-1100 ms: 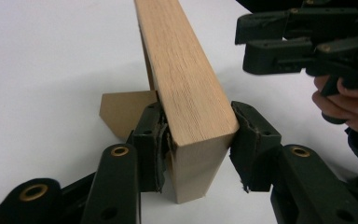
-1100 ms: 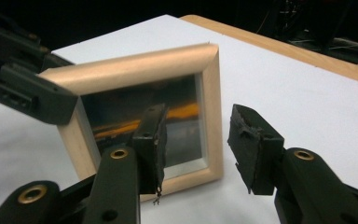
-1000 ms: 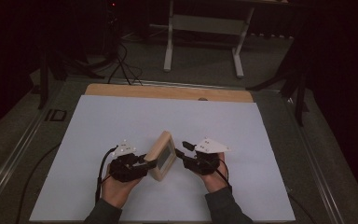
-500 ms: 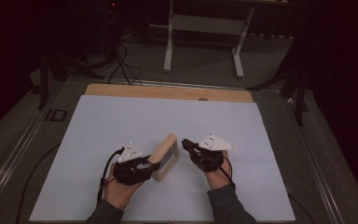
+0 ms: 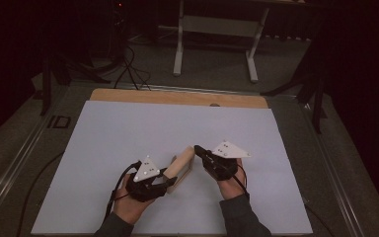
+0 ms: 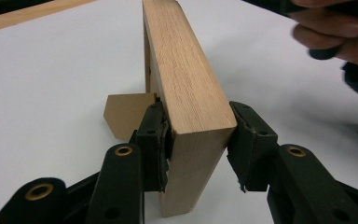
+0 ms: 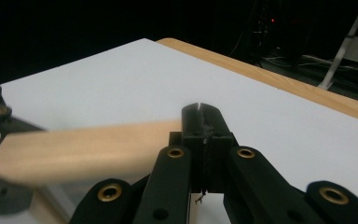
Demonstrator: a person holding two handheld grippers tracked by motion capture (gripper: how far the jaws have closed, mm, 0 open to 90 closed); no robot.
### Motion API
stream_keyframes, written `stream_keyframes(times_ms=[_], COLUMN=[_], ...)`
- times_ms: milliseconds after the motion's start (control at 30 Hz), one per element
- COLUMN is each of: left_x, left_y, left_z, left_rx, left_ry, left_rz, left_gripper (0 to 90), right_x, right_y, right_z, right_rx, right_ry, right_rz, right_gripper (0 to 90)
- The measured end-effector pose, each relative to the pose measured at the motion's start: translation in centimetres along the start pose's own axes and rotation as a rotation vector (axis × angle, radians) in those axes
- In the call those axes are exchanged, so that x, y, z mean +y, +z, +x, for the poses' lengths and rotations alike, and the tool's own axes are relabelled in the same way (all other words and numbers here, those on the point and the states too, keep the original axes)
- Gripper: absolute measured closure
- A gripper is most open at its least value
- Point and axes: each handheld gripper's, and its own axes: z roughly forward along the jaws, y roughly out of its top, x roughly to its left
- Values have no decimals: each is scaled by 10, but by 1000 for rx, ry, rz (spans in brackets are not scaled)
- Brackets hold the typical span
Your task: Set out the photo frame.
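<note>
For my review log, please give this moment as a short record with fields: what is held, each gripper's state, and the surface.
held thing: wooden block, standing on its narrow edge on the table
left gripper: shut on the wooden block, fingers pressing its two broad faces at the near end
right gripper: shut, nothing between its fingers, tip close to the block's far end; its jaws have just been closing
small piece: brown cardboard-like tab beside the block
surface: white sheet on a wood-edged table
</note>
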Motion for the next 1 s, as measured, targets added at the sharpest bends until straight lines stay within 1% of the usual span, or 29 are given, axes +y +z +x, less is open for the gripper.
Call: stream_keyframes(times_ms=[100, 200, 267, 400, 533, 667, 833, 933, 1000], left_x=[1, 1, 1, 1, 1, 1, 1, 0, 0], left_y=[1, 3, 3, 3, 3, 3, 2, 1, 1], left_z=[-5, -8, -9, -7, -7, -7, -5, -1, 2], left_rx=[-18, -35, -38, -43, -44, -41, -18, 10, 33], left_ry=[37, 57, 71, 61, 61, 61, 66, 52, 31], left_rz=[3, 0, 2, 1, 3, 3, 7, 11, 14], left_gripper=[601, 601, 601, 600, 600, 599, 592, 578, 565], right_x=[1, 1, 0, -1, 0, 1, 2, 3, 2], right_y=[2, 3, 3, 6, 9, 11, 11, 9, 8], right_z=[1, 1, 0, -1, 0, 1, 1, 0, -1], right_rx=[0, -1, 1, -2, 4, 2, -6, -9, -11], right_ry=[-3, -3, 2, 8, 26, 18, 11, 13, 25], right_rz=[2, 4, 8, 19, 24, 33, 46, 54, 56], right_gripper=[895, 895, 895, 895, 895, 896, 897, 898, 898])
